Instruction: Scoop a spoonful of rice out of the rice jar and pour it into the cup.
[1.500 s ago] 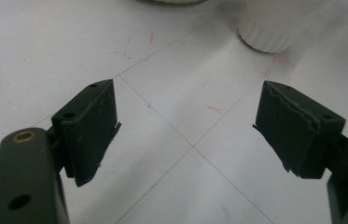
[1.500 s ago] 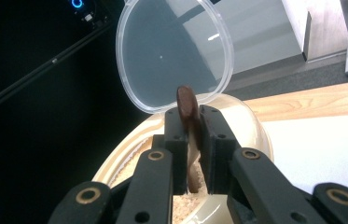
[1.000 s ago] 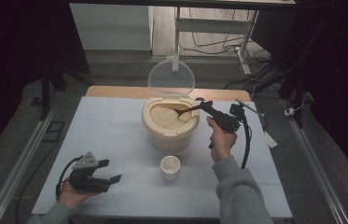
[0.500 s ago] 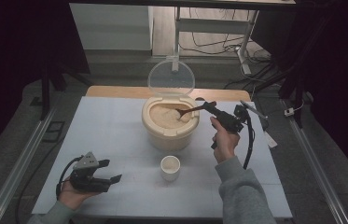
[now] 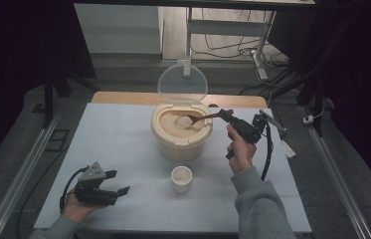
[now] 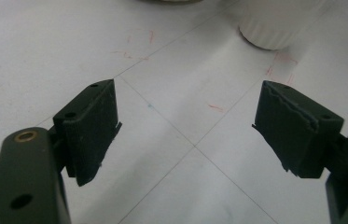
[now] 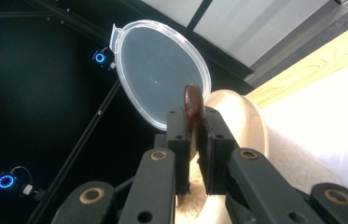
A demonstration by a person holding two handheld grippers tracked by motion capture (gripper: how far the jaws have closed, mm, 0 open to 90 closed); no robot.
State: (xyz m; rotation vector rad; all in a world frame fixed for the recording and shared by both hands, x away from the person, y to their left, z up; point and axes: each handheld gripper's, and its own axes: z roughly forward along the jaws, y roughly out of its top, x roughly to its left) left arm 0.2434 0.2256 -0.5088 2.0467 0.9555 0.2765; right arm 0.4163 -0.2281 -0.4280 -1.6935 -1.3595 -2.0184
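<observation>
A cream tub [image 5: 181, 144] full of pale grain stands mid-table, its clear round lid [image 5: 182, 82] hinged upright behind it. My right gripper [image 5: 227, 116] is shut on the handle of a brown wooden spoon [image 5: 204, 118], whose bowl carries a heap of grain just over the tub. In the right gripper view the spoon [image 7: 193, 103] is pinched edge-on between the jaws, with the lid [image 7: 160, 70] behind. A small white cup [image 5: 181, 179] stands in front of the tub. My left gripper [image 5: 119, 182] lies open on the table at the near left; its view shows the cup's base [image 6: 274, 32] ahead.
The white table top [image 5: 113, 134] has a wooden strip along its far edge. Metal rails run down both sides of the table. Cables and a table frame lie on the floor beyond. A black cable loops from my right gripper.
The right hand has shifted slightly toward the near side and tilted, bringing the spoon's loaded bowl up out of the grain. The left gripper has stayed put.
</observation>
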